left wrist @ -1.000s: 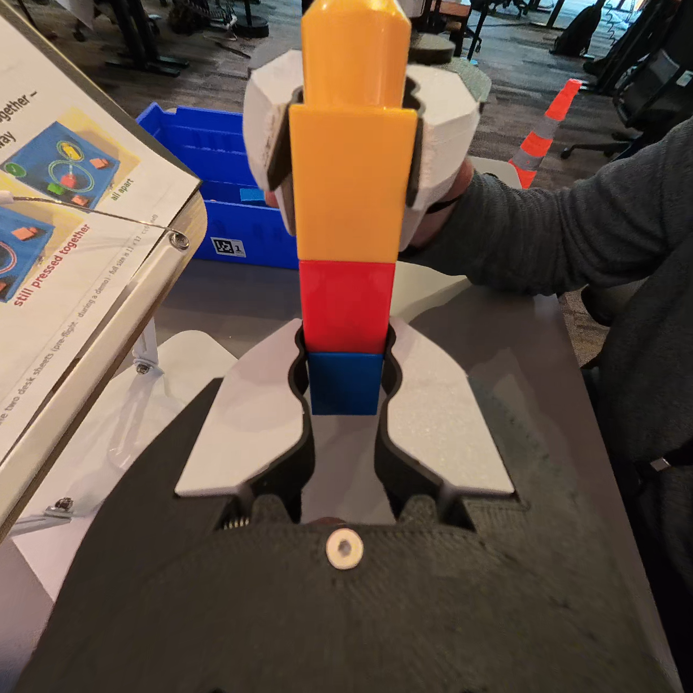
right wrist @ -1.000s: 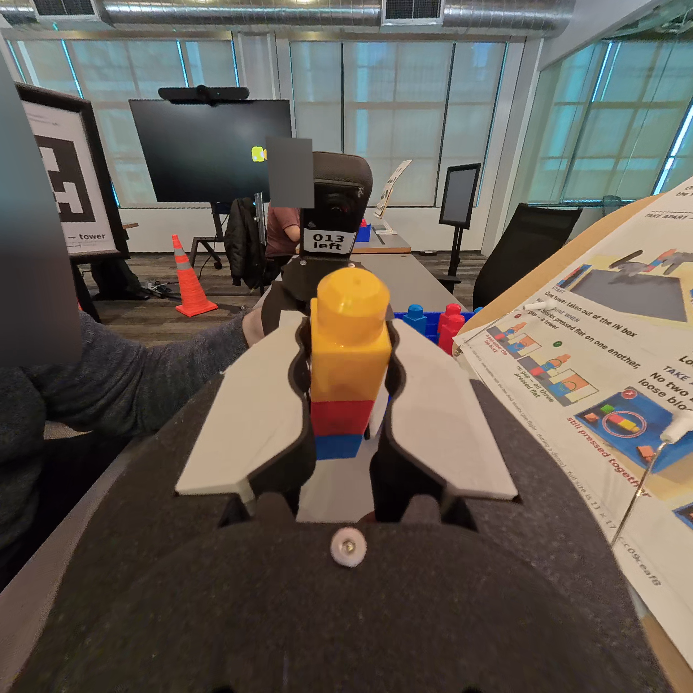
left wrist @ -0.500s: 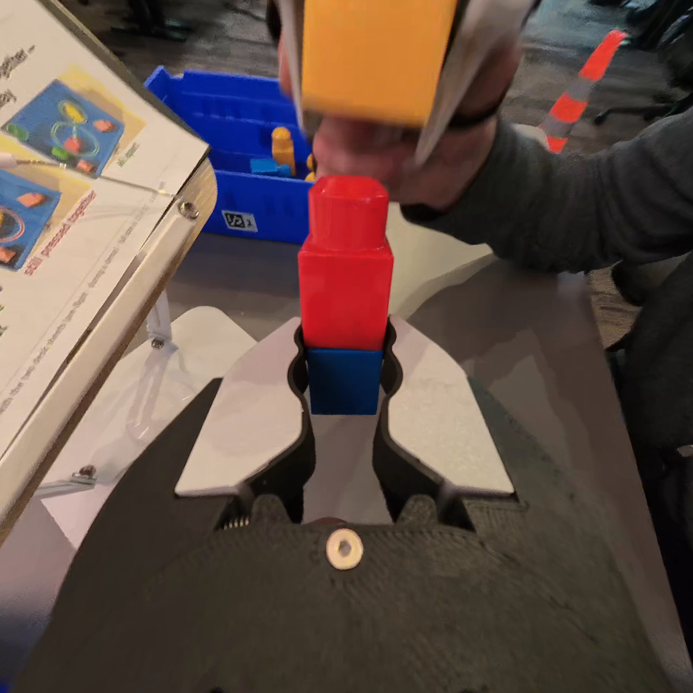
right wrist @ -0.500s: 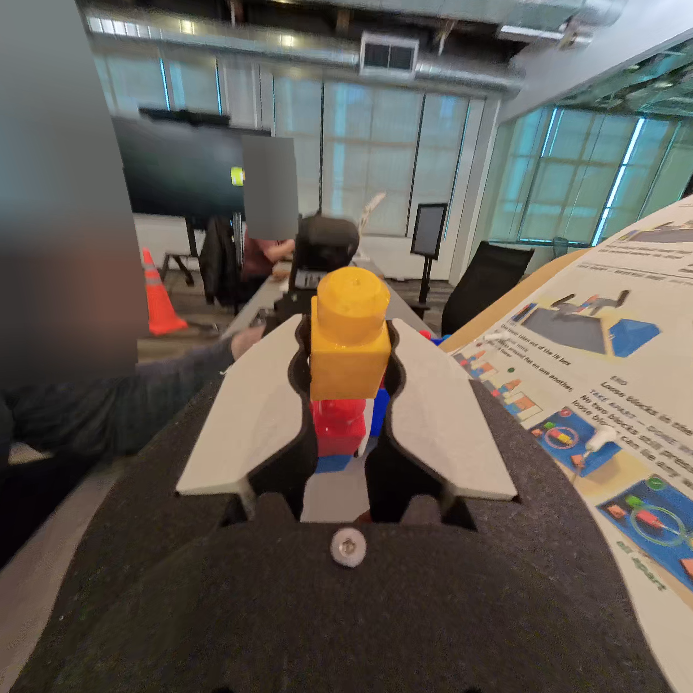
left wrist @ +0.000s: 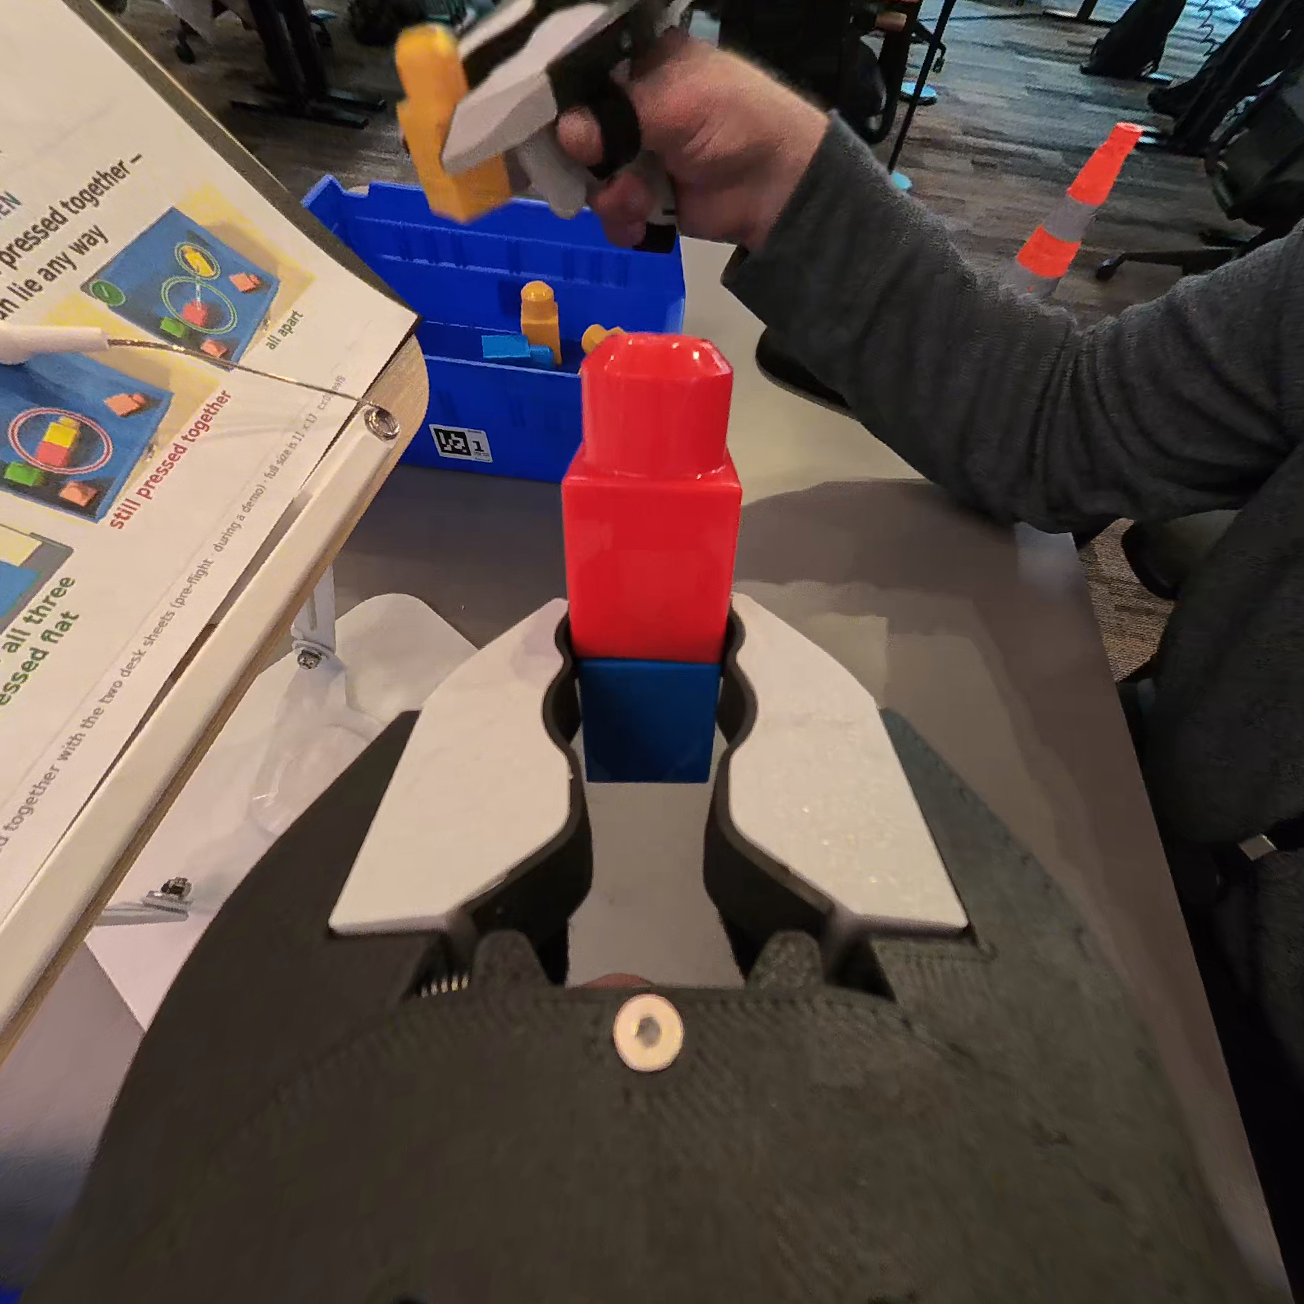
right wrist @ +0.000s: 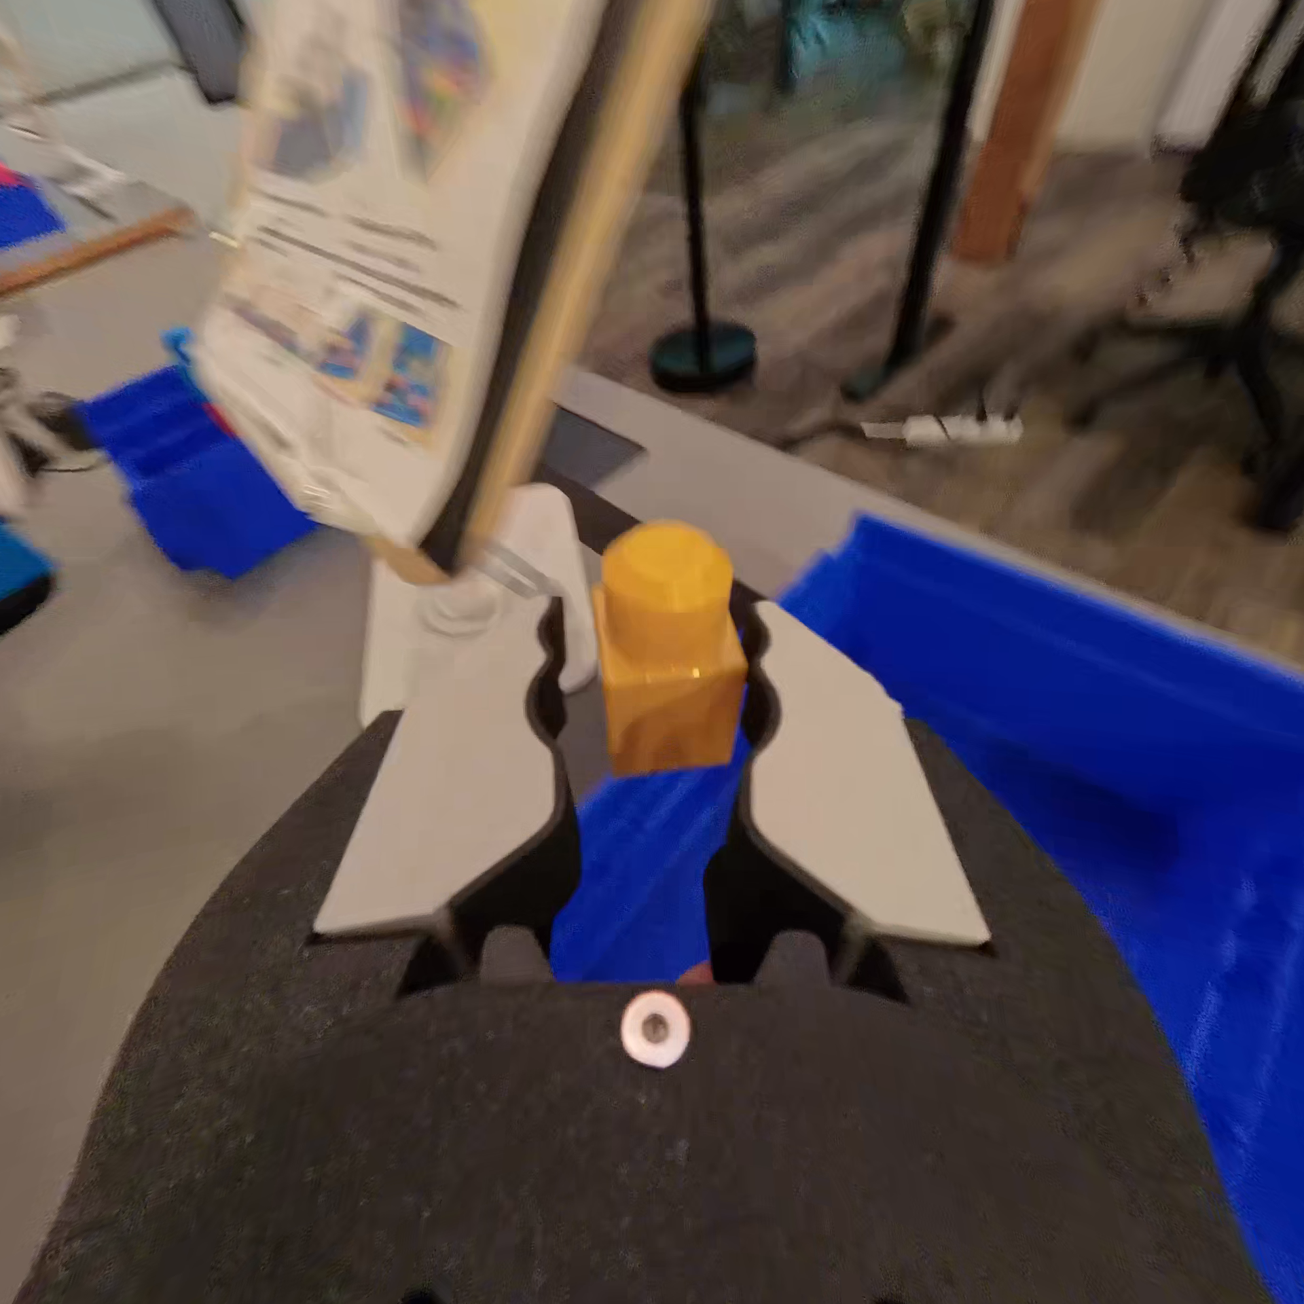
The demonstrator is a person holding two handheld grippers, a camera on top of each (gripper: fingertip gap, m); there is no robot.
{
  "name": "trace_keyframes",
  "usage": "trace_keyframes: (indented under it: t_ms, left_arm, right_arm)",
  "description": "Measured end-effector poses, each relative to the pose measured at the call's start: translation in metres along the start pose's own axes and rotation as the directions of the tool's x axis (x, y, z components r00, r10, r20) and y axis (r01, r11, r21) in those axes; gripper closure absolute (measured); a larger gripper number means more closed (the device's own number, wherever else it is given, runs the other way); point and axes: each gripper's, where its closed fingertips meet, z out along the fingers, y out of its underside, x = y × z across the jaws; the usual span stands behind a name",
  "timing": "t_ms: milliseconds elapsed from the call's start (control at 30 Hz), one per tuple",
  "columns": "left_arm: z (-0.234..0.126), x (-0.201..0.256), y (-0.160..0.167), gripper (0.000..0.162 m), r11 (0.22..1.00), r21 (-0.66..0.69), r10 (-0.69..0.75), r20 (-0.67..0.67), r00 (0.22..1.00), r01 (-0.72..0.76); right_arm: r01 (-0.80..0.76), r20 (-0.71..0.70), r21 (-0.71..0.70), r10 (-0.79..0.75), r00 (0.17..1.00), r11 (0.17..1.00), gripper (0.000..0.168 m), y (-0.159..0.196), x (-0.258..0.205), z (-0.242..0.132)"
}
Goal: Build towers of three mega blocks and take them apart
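Your left tongs (left wrist: 648,695) are clamping the blue block (left wrist: 646,720) with the red block (left wrist: 650,508) stacked on it, above the counter (left wrist: 917,564). Your right tongs (right wrist: 653,677) are gripping the yellow block (right wrist: 667,677) over the blue bin (right wrist: 1058,705) at the counter's far edge.

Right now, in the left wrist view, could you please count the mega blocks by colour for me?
Yellow: 3 (yellow block held aloft, upright yellow block in the blue bin, half-hidden yellow block there too)
Red: 1 (red block)
Blue: 2 (dark blue block beneath it, light blue block in the bin)
Total: 6
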Motion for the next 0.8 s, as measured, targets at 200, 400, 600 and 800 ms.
trace_keyframes:
  t_ms: [200, 400, 600, 800]
  left_arm:
    - [0.006, -0.003, 0.001, 0.126, 1.000, 0.004, -0.009, 0.008, 1.000, 0.009]
    - [0.013, -0.004, -0.003, 0.126, 1.000, 0.030, -0.011, 0.004, 1.000, 0.011]
    - [0.019, 0.008, -0.011, 0.126, 0.999, 0.044, 0.026, -0.014, 1.000, -0.025]
    - [0.027, 0.016, -0.013, 0.126, 0.998, 0.050, 0.048, -0.037, 0.998, -0.046]
  right_arm:
    - [0.032, -0.089, -0.020, -0.033, 0.995, 0.999, 0.118, 0.008, 0.020, -0.005]
    - [0.268, 0.360, 0.206, -0.328, 0.873, 0.941, 0.115, -0.045, -0.151, 0.002]
    - [0.278, 0.595, 0.259, -0.380, 0.708, 0.925, 0.112, -0.035, -0.255, 0.022]
    - [0.291, 0.621, 0.232, -0.372, 0.691, 0.928, 0.132, -0.021, -0.269, 0.040]
